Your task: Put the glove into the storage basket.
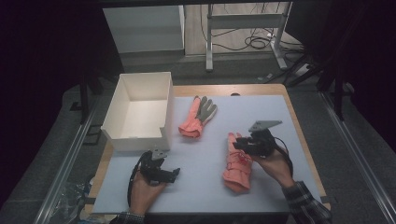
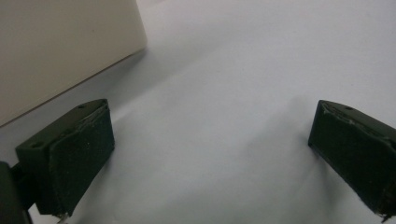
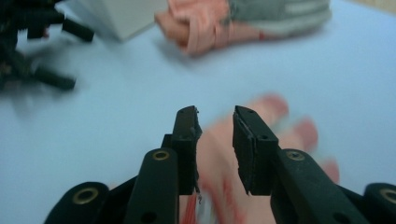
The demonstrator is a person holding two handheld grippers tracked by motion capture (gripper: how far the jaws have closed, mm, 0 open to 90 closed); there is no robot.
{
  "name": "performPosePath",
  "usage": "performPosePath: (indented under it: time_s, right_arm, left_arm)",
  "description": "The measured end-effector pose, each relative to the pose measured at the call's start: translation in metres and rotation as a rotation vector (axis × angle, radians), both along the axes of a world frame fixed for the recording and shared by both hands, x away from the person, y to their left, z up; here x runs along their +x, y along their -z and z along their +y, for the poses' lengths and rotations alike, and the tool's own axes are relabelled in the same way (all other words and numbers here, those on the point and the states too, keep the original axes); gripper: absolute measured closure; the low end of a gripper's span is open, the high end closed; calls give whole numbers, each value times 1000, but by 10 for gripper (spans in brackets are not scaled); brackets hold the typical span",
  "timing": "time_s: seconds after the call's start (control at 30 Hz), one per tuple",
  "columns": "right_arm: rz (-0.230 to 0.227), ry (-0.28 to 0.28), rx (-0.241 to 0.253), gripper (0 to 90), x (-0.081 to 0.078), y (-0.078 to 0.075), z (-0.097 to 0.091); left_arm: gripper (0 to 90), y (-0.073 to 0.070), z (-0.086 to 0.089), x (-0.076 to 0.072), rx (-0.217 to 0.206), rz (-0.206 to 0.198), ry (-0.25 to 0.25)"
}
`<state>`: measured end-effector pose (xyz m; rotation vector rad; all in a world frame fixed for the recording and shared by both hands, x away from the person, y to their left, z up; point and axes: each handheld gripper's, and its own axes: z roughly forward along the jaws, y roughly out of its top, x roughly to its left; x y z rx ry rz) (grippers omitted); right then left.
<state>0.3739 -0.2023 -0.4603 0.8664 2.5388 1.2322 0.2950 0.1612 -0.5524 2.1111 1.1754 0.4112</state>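
A pink glove [image 1: 236, 165] lies on the pale mat [image 1: 196, 191] at the right, fingers pointing away. My right gripper [image 1: 239, 145] hovers over its finger end. In the right gripper view the jaws of that gripper [image 3: 215, 116] stand a narrow gap apart, with the blurred glove [image 3: 299, 134] showing beneath and between them. A second glove [image 1: 199, 116], grey-palmed with a pink cuff, lies mid-table beside the box. My left gripper [image 1: 173, 173] rests low near the box's front corner. Its jaws [image 2: 210, 154] are spread wide over bare mat.
An open white box [image 1: 140, 135] stands at the back left of the mat; its wall [image 2: 56, 51] is close to my left gripper. The wooden table edge [image 1: 303, 140] runs along the right. Table legs and cables lie on the floor beyond.
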Motion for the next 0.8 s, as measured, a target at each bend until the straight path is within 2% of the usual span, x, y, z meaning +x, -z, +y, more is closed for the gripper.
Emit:
performPosePath:
  time_s: [0.1, 0.17, 0.3, 0.37, 0.43, 0.6, 0.67, 0.73, 0.8]
  right_arm:
    - [-21, -12, -5, 665, 25, -6, 26]
    - [-18, -20, -7, 642, 48, -6, 50]
    - [-31, -18, -42, 587, 84, -3, 88]
    - [-39, 3, -56, 565, 104, 2, 105]
    - [-26, 25, -65, 550, 119, 7, 114]
    - [47, 77, -90, 511, 151, 29, 129]
    - [92, 78, -97, 526, 158, 39, 133]
    - [125, 89, -116, 600, 161, 45, 136]
    - [141, 94, -133, 769, 162, 47, 137]
  left_arm:
    - [2, 0, 0, 0, 2, 0, 2]
    - [2, 0, 0, 0, 2, 0, 3]
    - [3, 0, 0, 0, 4, 0, 4]
    - [3, 0, 0, 0, 3, -2, 6]
    - [4, 0, 0, 0, 4, -1, 7]
    - [4, 0, 0, 0, 4, -3, 6]
    - [4, 0, 0, 0, 3, -3, 6]
    - [4, 0, 0, 0, 3, -3, 6]
    - [4, 0, 0, 0, 4, -3, 6]
